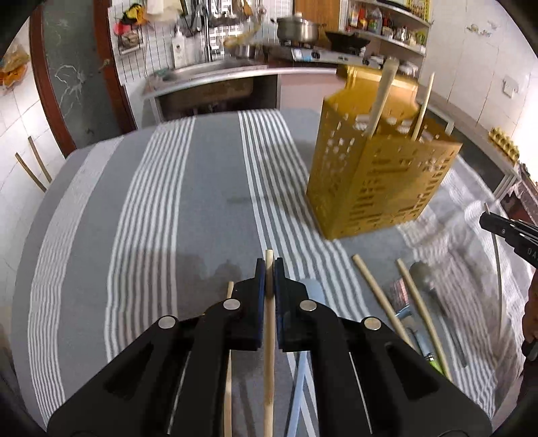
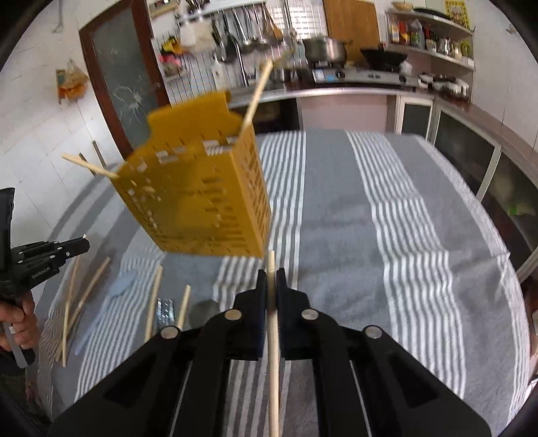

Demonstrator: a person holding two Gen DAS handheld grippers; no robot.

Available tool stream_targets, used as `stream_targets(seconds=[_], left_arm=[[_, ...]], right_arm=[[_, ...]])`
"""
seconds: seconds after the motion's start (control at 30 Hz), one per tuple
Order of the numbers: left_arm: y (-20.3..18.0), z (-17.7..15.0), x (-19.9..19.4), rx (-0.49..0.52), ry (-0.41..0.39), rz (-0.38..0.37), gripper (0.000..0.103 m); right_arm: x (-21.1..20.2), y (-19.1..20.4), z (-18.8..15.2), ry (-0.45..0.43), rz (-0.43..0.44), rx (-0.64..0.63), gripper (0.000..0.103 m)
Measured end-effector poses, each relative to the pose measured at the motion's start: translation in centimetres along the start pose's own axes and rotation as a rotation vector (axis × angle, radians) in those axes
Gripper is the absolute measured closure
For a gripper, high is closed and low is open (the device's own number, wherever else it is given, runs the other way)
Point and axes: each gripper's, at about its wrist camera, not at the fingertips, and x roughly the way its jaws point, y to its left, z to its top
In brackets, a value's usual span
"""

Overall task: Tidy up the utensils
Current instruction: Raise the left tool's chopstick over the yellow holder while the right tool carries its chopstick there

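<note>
My left gripper (image 1: 269, 265) is shut on a wooden chopstick (image 1: 268, 336) that runs between its pads, above the striped cloth. My right gripper (image 2: 271, 274) is shut on another wooden chopstick (image 2: 273, 353). A yellow perforated utensil holder (image 1: 380, 174) stands ahead to the right in the left wrist view, with two chopsticks (image 1: 381, 101) upright in it. In the right wrist view the holder (image 2: 198, 198) is ahead to the left. Loose chopsticks (image 1: 383, 302), a spoon (image 1: 425, 279) and other utensils lie on the cloth.
A grey and white striped cloth (image 1: 175, 215) covers the table. Behind it are a sink counter (image 1: 215, 72), a gas stove with a pot (image 1: 297, 28) and shelves. The left gripper shows at the left edge of the right wrist view (image 2: 50, 259).
</note>
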Motion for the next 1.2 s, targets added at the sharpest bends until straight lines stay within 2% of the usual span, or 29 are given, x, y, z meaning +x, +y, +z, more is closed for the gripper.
stream_targets(seconds=[0.17,0.5,1.0,1.2], left_arm=[[0.6,0.8,-2.5,-0.010,-0.063,0.011,0.099],[0.5,1.0,-7.6,-0.017,-0.200,0.041,0.099],[-0.6,3.0,-14.9,-0.023,-0.376,0.037,0.099],[-1.4,3.9,-16.6,-0.011,-0.414,0.026,0.099]], right_arm=[[-2.6,0.4,0.7,-0.083,0.025,-0.011,0.097],[-6.6,1.9,0.9,-0.184,0.026,-0.057,0.097],[-13.0,3.4,3.2,-0.356,0.035,-0.071,0.097],[-14.9,4.3,4.2,-0.400,0.040,-0.090,0.097]])
